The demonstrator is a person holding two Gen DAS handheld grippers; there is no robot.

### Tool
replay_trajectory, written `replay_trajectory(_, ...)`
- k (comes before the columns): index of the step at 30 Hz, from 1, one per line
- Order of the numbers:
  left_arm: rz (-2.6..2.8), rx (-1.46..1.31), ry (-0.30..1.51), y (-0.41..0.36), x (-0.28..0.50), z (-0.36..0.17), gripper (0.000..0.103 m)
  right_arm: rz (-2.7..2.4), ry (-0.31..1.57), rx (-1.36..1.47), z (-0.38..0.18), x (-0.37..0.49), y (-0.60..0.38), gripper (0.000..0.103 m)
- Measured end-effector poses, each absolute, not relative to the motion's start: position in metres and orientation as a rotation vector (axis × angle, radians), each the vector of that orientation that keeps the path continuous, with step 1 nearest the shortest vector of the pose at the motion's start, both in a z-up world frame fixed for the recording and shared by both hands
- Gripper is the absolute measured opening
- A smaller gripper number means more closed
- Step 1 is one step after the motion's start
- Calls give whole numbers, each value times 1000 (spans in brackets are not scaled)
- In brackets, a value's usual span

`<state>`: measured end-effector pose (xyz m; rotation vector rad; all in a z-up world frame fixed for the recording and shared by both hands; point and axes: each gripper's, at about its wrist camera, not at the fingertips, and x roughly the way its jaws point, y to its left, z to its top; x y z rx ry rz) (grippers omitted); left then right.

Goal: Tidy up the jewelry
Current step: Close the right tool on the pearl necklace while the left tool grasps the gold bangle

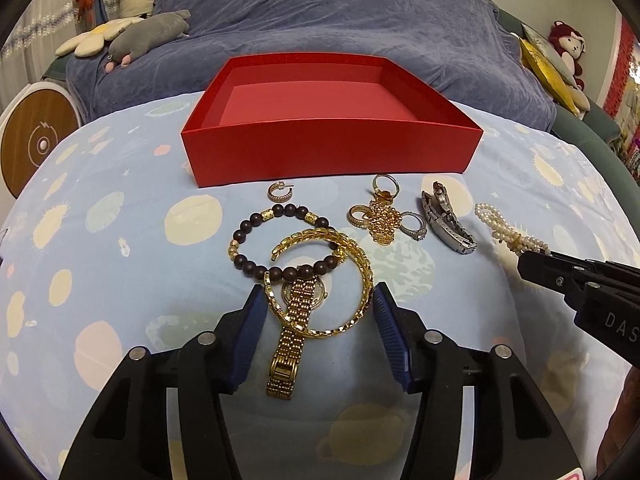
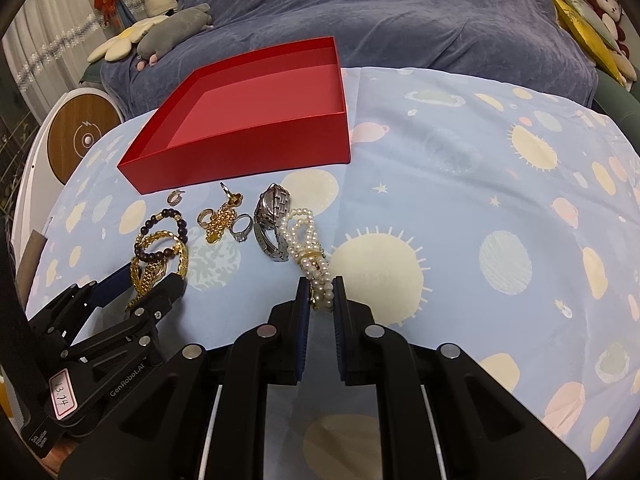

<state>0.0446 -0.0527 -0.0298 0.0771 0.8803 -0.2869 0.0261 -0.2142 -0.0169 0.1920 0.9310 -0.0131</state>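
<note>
Covering table, planet-print blue cloth (image 2: 460, 184), blue-draped sofa (image 1: 340, 12) behind

One red box (image 1: 328, 156) sits behind the jewelry. There are two watches, one gold (image 1: 294, 320) and one silver (image 1: 446, 222), plus three bracelets: dark beaded (image 1: 280, 240), gold chain (image 1: 360, 268) and pearl (image 2: 308, 248). Two hoop earrings (image 1: 280, 193) and one stone ring (image 1: 414, 226) also show.

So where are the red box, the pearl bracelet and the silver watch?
red box (image 1: 328, 156), left wrist view, on its near outer wall.
pearl bracelet (image 2: 301, 236), right wrist view, on its looped strands.
silver watch (image 1: 446, 224), left wrist view, on its metal band.
</note>
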Motion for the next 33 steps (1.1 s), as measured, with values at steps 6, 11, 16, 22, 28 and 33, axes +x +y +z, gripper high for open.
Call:
replay_trajectory(6,-298,46,862,-45,38,-18,52,-10,910,185,-10,23,-214,11)
replay_trajectory(11,-345,-4,813,-37,27,8,46,-1,869,185,4,18,-214,11)
replay_trajectory(16,-399,-35,800,-30,19,25,31,5,847,188,12,15,-213,11)
replay_trajectory(22,-388,-17,830,-28,17,18,32,9,858,186,8,12,-212,11)
replay_trajectory(28,-308,42,870,-37,26,-5,72,13,868,188,5,13,-211,11)
replay_trajectory(33,-308,75,918,-52,41,-25,72,16,886,187,-1,17,-209,11)
